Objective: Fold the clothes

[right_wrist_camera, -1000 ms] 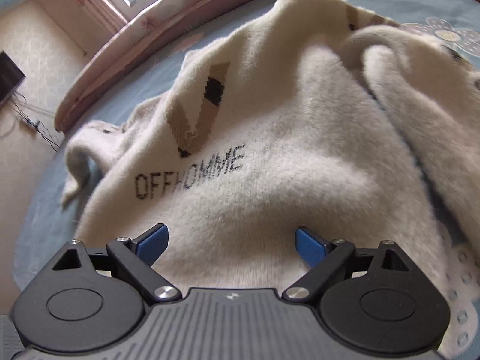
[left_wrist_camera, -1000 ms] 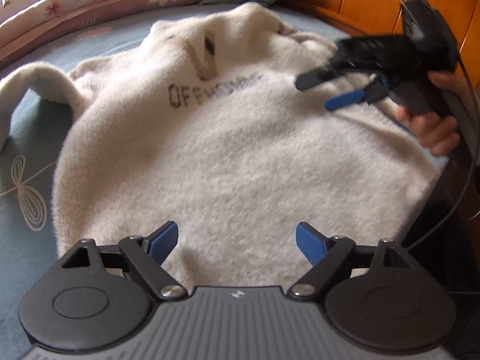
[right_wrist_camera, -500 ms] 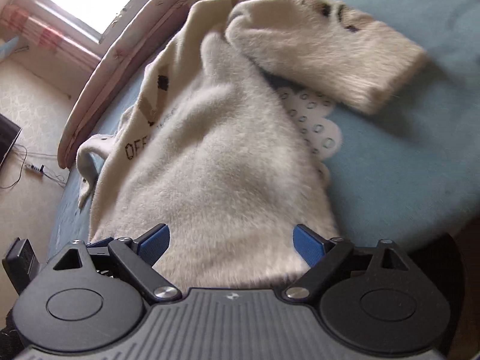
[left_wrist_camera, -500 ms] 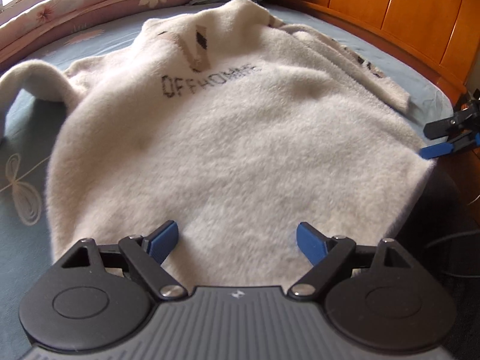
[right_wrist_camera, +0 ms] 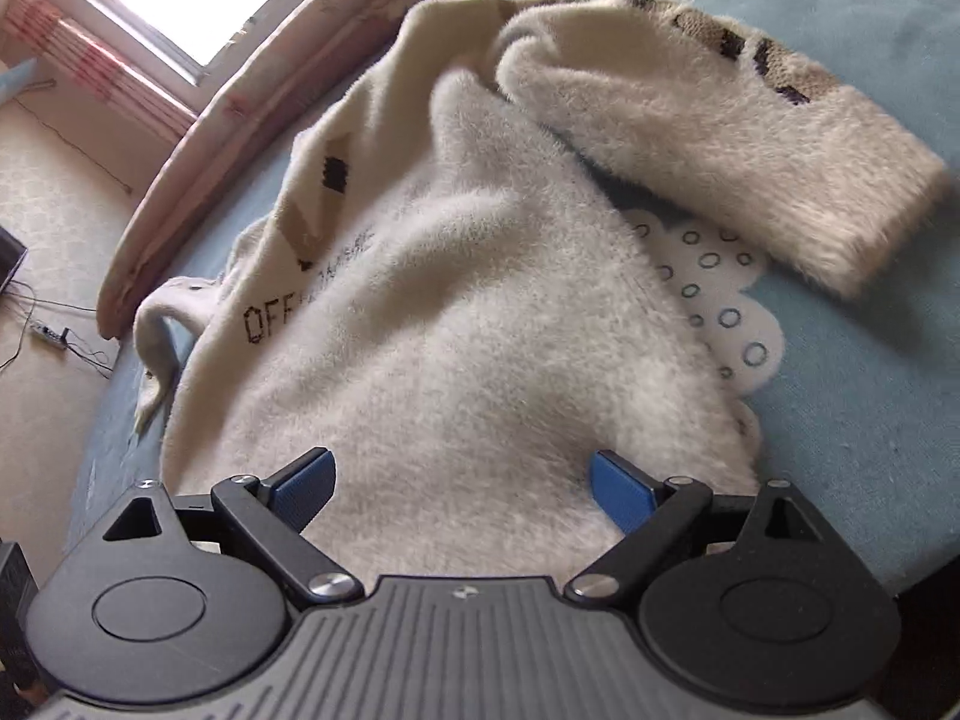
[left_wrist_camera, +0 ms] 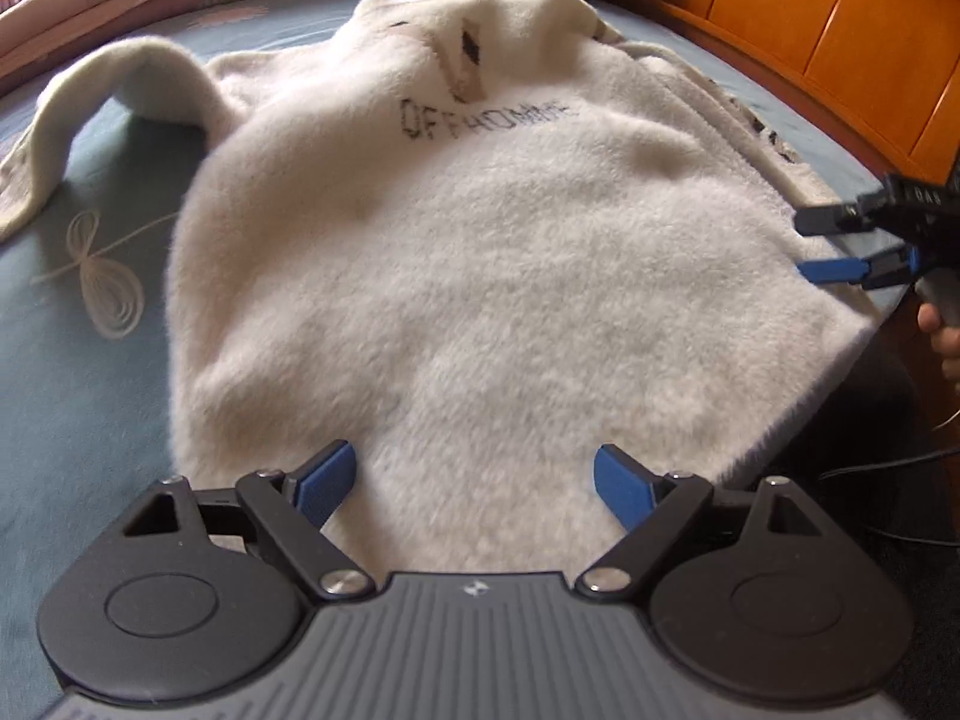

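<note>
- The bed (left_wrist_camera: 78, 372) carries the sweater (left_wrist_camera: 480, 276) spread flat, its long axis running straight ahead of both jaws, hem nearest.
- Left gripper (left_wrist_camera: 474, 483), jaws wide, straddles the hem's middle.
- Right gripper (right_wrist_camera: 462, 483), jaws wide and empty, sits at the hem's right corner, nearer the loose sleeve (right_wrist_camera: 720, 138).

The cream sweater (left_wrist_camera: 480, 276) carries dark knitted lettering (left_wrist_camera: 483, 117) at 12 o'clock on its chest, reading roughly "OFFHOMME", its later letters blurred.

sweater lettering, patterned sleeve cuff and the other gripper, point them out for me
sweater lettering (left_wrist_camera: 483, 117), left wrist view, middle of the dark text on the chest
patterned sleeve cuff (right_wrist_camera: 864, 222), right wrist view, ribbed end of the sleeve
right gripper (left_wrist_camera: 801, 243), left wrist view, between its two fingertips
</note>
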A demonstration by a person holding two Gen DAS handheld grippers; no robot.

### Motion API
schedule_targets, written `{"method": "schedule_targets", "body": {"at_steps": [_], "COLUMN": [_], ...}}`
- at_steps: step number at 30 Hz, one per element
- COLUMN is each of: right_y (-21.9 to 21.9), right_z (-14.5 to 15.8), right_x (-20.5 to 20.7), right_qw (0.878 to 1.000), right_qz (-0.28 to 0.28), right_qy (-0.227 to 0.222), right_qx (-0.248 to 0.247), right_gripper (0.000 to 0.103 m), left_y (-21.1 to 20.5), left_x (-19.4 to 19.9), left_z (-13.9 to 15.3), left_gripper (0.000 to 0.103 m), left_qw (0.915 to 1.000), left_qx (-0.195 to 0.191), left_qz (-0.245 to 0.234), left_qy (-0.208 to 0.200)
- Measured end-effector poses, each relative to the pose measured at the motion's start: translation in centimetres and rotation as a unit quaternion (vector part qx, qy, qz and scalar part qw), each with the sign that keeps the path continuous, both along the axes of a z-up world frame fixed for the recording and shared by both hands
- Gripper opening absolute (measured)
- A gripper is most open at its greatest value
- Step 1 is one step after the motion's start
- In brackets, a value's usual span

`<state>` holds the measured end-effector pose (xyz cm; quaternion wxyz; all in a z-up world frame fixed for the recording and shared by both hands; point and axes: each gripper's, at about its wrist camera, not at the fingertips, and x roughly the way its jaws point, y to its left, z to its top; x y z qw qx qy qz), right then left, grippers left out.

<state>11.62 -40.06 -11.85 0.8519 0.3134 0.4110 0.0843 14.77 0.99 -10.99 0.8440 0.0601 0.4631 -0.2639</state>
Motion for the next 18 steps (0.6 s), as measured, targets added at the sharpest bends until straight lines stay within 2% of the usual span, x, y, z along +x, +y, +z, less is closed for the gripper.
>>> {"method": "schedule_targets", "body": {"at_steps": [2, 5, 8, 11, 14, 18], "right_y": [0.0, -1.5, -1.4, 0.6, 3.7, 7.6], "right_z": [-0.7, -0.9, -0.2, 1.3, 2.4, 2.2], "right_x": [0.0, -1.0, -0.7, 1.0, 3.3, 6.8], "right_qw": [1.0, 0.999, 0.998, 1.0, 0.996, 0.976], "right_qz": [-0.003, -0.022, -0.045, -0.023, 0.016, 0.047], "right_qy": [0.002, 0.003, 0.005, -0.018, -0.04, -0.062], "right_qx": [-0.001, 0.037, 0.039, -0.009, -0.078, -0.203], "right_gripper": [0.095, 0.095, 0.097, 0.099, 0.1, 0.103], "left_y": [1.2, 1.7, 1.6, 1.0, -0.2, -1.5], "left_x": [-0.1, 0.5, 1.6, 3.7, 5.8, 8.1], "left_z": [0.2, 1.0, 1.9, 2.4, 1.9, 0.6], "left_gripper": [0.087, 0.087, 0.087, 0.087, 0.087, 0.087], "left_qw": [0.9999, 0.9992, 0.9982, 0.9971, 0.9974, 0.9969], "left_qx": [-0.008, -0.017, -0.037, -0.048, -0.023, 0.012], "left_qz": [0.009, 0.031, 0.046, 0.056, 0.063, 0.073], "left_qy": [0.006, 0.017, -0.003, -0.019, -0.027, -0.028]}}
